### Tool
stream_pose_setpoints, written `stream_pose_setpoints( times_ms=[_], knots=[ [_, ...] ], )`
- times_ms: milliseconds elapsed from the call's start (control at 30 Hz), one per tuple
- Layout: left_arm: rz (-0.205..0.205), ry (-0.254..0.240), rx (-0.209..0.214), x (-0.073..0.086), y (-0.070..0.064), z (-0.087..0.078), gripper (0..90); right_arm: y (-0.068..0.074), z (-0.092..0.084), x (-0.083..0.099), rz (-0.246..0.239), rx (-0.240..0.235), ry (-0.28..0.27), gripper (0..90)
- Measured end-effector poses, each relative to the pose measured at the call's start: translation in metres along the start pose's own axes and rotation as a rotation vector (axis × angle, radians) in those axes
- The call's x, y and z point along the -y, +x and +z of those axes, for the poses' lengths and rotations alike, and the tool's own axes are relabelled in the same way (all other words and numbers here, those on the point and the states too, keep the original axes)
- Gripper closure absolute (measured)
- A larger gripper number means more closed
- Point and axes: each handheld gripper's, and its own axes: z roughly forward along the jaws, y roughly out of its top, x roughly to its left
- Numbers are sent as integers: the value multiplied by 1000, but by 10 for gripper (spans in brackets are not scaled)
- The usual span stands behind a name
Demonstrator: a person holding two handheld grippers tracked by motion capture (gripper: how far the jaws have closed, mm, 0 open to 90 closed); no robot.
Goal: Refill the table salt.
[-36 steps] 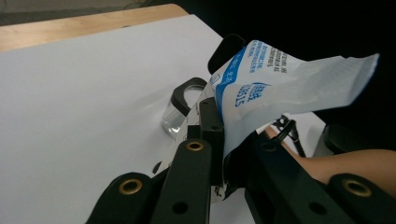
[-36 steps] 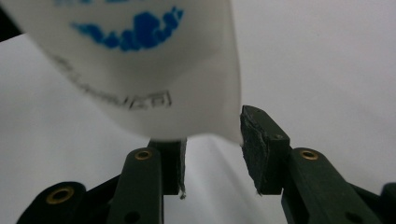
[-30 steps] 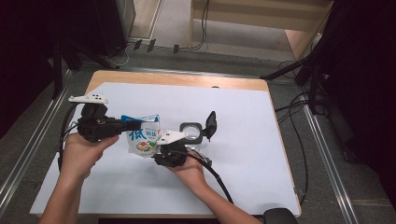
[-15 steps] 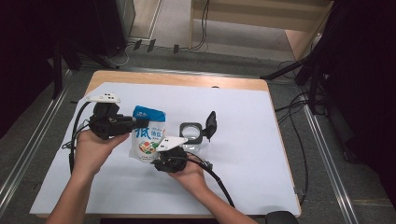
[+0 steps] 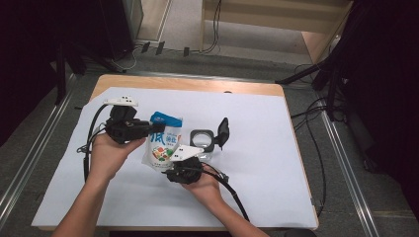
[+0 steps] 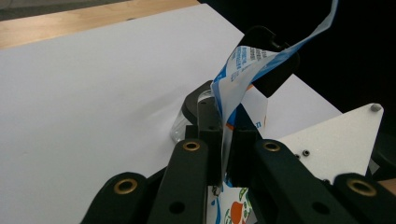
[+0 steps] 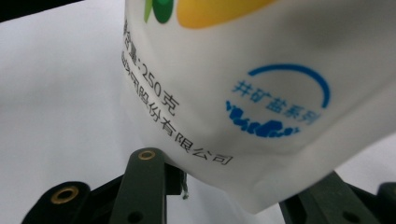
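From above, the left gripper [image 5: 157,129] pinches the blue top edge of the pouch [image 5: 162,148] while the right gripper [image 5: 174,165] clamps its bottom, so the pouch hangs tilted just over the white sheet [image 5: 257,148], beside an open-lidded jar [image 5: 202,139]; probably set up to tear or pour.

Left gripper view: jaws clenched on the thin blue-and-white strip, jar just behind.

Right gripper view: jaws grasp the plump white corner, printed with blue lettering and fruit.
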Motion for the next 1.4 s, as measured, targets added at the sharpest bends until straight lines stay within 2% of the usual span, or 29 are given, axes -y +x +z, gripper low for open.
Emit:
stream_pose_setpoints(
  times_ms=[100, 200, 333, 400, 433, 500, 600, 700, 767, 800, 867, 1000, 1067, 1133, 1200, 1300, 1400],
  knots=[
    [23, 0, 18, 0, 0, 3, 816, 0, -1, 2, 10, -11, 1, 657],
    [36, 17, 40, 1, 1, 7, 761, -3, -3, 3, 41, -28, -21, 661],
    [52, 3, 64, 3, 3, 10, 745, -5, -6, 4, 53, -35, -34, 664],
    [46, 5, 85, 5, 5, 12, 741, -6, -6, 4, 59, -49, -42, 665],
    [30, 7, 93, 6, 6, 14, 733, -6, -6, 4, 60, -54, -43, 665],
    [21, 10, 83, 8, 7, 16, 745, -6, -6, 4, 61, -66, -42, 663],
    [20, 0, 75, 10, 5, 18, 849, -4, -5, 4, 53, -66, -40, 653],
    [41, 20, 32, 9, 0, 21, 892, -2, -4, 4, 35, -66, -38, 608],
    [40, 33, 16, 9, -2, 23, 898, 1, -4, 4, 9, -50, -33, 550],
    [44, 34, -6, 10, -3, 24, 900, 3, -4, 4, -6, -33, -37, 516],
    [40, 30, -29, 10, -4, 25, 900, 6, -4, 3, -17, -12, -40, 500],
    [32, 25, -15, 10, -5, 27, 895, 8, -5, 3, 3, 16, -43, 545],
    [33, 25, 2, 10, -5, 28, 873, 7, -5, 4, 22, 6, -41, 556],
    [28, 28, 27, 10, -4, 30, 806, 7, -6, 4, 32, 2, -42, 565],
    [34, 29, 33, 10, -3, 30, 761, 6, -7, 6, 50, -12, -52, 576],
    [50, 38, 71, 11, -1, 30, 716, 3, -9, 8, 73, -26, -78, 610],
    [65, 52, 81, 12, -1, 31, 709, 1, -10, 11, 78, -27, -86, 618]
  ],
)
